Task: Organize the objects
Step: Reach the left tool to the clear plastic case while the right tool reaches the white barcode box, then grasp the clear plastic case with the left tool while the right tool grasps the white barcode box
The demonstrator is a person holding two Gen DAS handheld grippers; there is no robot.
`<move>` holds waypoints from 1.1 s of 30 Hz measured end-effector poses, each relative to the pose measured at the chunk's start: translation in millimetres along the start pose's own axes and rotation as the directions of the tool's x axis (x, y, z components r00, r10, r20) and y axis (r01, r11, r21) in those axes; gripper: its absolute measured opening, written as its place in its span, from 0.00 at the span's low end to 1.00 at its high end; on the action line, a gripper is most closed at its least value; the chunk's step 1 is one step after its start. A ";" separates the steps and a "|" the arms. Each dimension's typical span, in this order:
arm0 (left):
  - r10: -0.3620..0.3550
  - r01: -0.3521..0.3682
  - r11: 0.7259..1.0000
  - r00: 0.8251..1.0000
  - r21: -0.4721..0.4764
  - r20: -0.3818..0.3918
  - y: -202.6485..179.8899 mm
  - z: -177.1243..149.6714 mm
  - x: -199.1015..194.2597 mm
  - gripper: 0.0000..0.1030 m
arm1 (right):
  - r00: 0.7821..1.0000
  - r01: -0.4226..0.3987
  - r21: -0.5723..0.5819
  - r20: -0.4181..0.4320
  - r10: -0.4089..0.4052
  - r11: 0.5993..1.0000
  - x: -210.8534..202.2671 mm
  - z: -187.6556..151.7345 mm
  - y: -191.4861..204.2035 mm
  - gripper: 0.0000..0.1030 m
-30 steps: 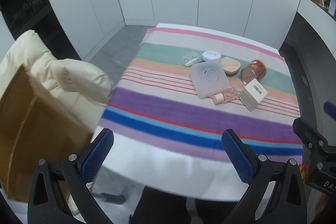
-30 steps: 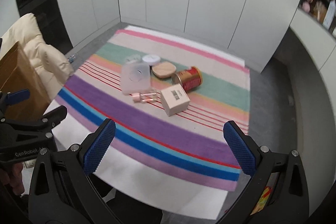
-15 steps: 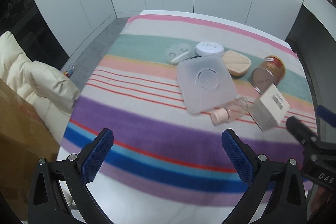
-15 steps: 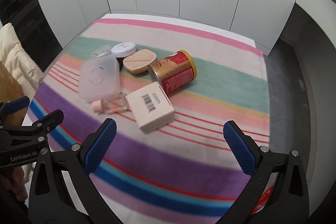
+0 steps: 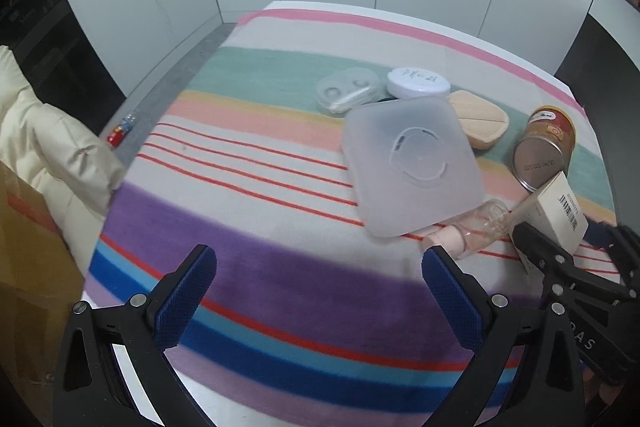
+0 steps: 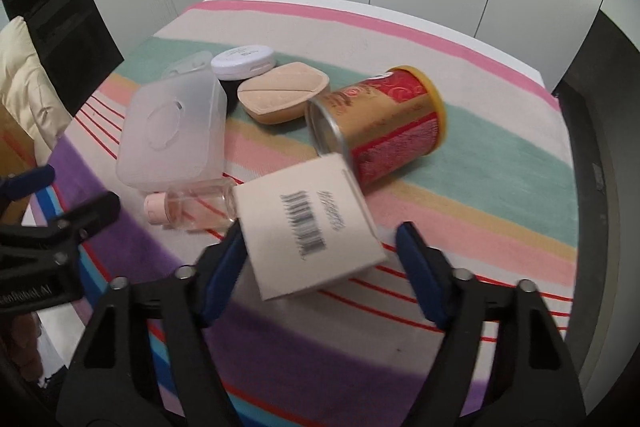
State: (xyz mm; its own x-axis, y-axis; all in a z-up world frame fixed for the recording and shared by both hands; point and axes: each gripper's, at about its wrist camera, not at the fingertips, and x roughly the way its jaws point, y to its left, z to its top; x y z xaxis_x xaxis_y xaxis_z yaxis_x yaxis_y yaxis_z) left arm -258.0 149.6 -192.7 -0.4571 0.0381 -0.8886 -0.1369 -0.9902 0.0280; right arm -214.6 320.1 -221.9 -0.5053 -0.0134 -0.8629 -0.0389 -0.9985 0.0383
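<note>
Currently right gripper (image 6: 320, 259) is closing around the small cream cardboard box with a barcode (image 6: 310, 227), which lies on the striped cloth (image 6: 480, 167) beside the clear pink-capped bottle (image 6: 192, 209); the near pad touches, the far pad does not yet. Judgement: centre the box and squeeze gently, since the card may crush. Left gripper (image 5: 316, 287) is spread and empty.

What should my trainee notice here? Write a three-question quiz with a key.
1. True or false: the red-and-gold can stands upright.
2. Which item is between the fingers of the right gripper? A: pink-capped bottle. B: barcoded white box. C: round white compact.
3. Fill in: the left gripper holds ____.

Key:
1. False; it lies on its side.
2. B; the jaws are closing around the barcoded white box.
3. Nothing; its jaws are open above the striped cloth.
</note>
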 end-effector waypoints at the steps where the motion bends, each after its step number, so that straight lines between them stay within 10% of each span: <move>1: -0.004 0.004 1.000 1.000 0.002 0.001 -2.4 1.2 0.3 1.00 | 1.000 -0.008 0.009 0.001 0.008 1.000 -0.1 -0.6 -0.4 0.58; 19: -0.062 0.058 0.995 0.997 -0.082 -0.051 -52.4 44.9 52.3 1.00 | 0.997 0.070 0.130 0.032 -0.075 0.989 -8.2 -9.5 -23.3 0.53; 25: -0.071 0.071 0.997 0.997 -0.037 -0.001 -46.5 45.2 50.2 0.82 | 0.998 0.039 0.137 0.034 -0.044 0.990 -2.2 -2.0 -19.6 0.53; 33: -0.105 0.105 0.994 0.994 -0.004 0.018 -26.3 38.0 32.3 0.81 | 0.999 0.021 0.173 0.030 -0.027 0.985 -11.4 -2.0 -17.5 0.52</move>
State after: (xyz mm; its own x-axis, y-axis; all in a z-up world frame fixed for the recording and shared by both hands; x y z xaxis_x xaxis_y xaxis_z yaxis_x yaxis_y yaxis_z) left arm -302.5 182.0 -204.7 -0.4556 0.1441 -0.8784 -0.1803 -0.9813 -0.0675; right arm -206.4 337.6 -213.8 -0.5296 0.0152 -0.8481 -0.1982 -0.9744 0.1063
